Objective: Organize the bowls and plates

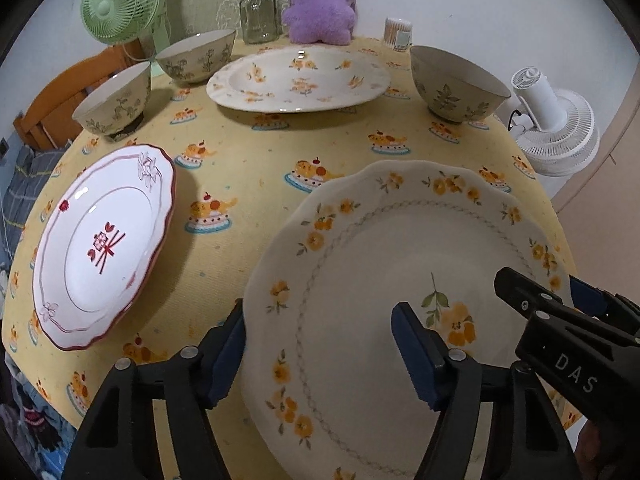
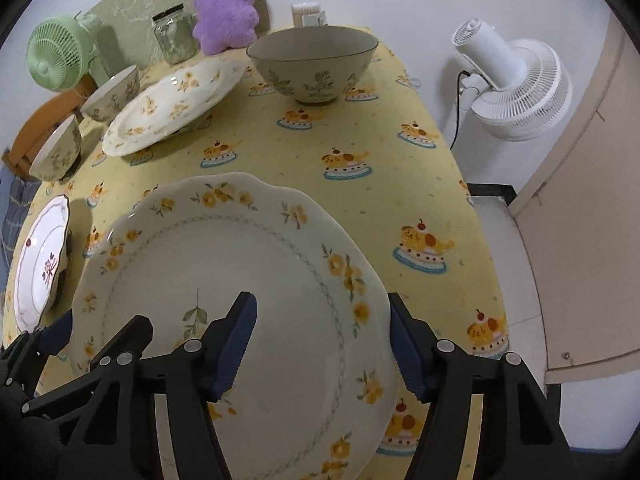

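A large cream plate with yellow flowers (image 1: 360, 280) (image 2: 248, 264) lies at the table's near edge. My left gripper (image 1: 320, 352) is open and straddles its left rim, one finger outside, one over the plate. My right gripper (image 2: 322, 344) is open and straddles its right rim; it also shows in the left wrist view (image 1: 560, 300). A white red-rimmed plate (image 1: 100, 248) (image 2: 40, 264) lies to the left. A second yellow-flowered plate (image 1: 300, 78) (image 2: 172, 104) lies at the back. Three leaf-patterned bowls stand around it: two on the left (image 1: 114, 100) (image 1: 198, 56), one on the right (image 1: 456, 84) (image 2: 314, 64).
The table has a yellow cartoon tablecloth (image 1: 248, 168). At the back stand a green fan (image 1: 120, 0), a glass jar (image 1: 259, 14), a purple plush (image 1: 320, 4) and a toothpick holder (image 1: 398, 34). A white fan (image 2: 516, 80) stands off the right edge. A wooden chair (image 1: 60, 92) is at left.
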Available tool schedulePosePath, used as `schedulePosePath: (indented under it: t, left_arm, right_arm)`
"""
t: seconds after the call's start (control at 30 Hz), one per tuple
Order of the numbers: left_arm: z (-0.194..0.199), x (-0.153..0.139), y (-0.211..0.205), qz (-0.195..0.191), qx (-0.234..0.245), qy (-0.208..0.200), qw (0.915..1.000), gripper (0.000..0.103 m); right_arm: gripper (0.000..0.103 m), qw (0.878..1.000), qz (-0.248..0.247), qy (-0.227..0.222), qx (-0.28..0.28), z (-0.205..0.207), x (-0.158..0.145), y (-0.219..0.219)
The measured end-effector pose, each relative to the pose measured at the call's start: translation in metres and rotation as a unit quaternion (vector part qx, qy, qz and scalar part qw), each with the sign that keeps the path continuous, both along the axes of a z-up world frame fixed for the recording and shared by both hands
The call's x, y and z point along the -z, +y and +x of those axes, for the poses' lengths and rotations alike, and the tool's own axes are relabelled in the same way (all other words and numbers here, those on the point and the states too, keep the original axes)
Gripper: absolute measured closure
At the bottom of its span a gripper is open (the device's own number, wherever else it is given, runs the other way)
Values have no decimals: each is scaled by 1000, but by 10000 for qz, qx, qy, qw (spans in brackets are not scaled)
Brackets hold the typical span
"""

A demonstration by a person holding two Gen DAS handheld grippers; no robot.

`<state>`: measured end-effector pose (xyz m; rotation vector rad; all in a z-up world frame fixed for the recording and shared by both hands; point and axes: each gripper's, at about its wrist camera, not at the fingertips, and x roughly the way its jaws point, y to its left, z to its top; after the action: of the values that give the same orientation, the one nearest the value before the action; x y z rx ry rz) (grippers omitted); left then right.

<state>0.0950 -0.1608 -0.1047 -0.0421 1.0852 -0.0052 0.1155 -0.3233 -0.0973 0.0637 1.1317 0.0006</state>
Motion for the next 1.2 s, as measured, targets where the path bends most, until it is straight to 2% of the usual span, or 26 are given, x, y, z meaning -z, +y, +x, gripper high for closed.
schedulePosePath:
  t: [0.23, 0.5, 0.87, 1.2]
  left_arm:
    - [9, 4, -1, 34, -137, 145, 9998, 33]
    - [23, -1, 5, 91, 6, 98, 9999, 33]
    - [51, 2, 32, 97, 155, 185, 9997, 33]
    - [55, 7, 37, 33, 422, 235, 9988, 33]
  right_arm:
    - [38, 9994, -256, 206, -117, 8, 8, 6]
    - [38, 9992, -191, 360, 28, 18, 7, 8]
    - [38, 9991, -172, 315, 222, 36, 0, 34]
    - [38, 9971, -272, 439, 568, 37, 6, 43]
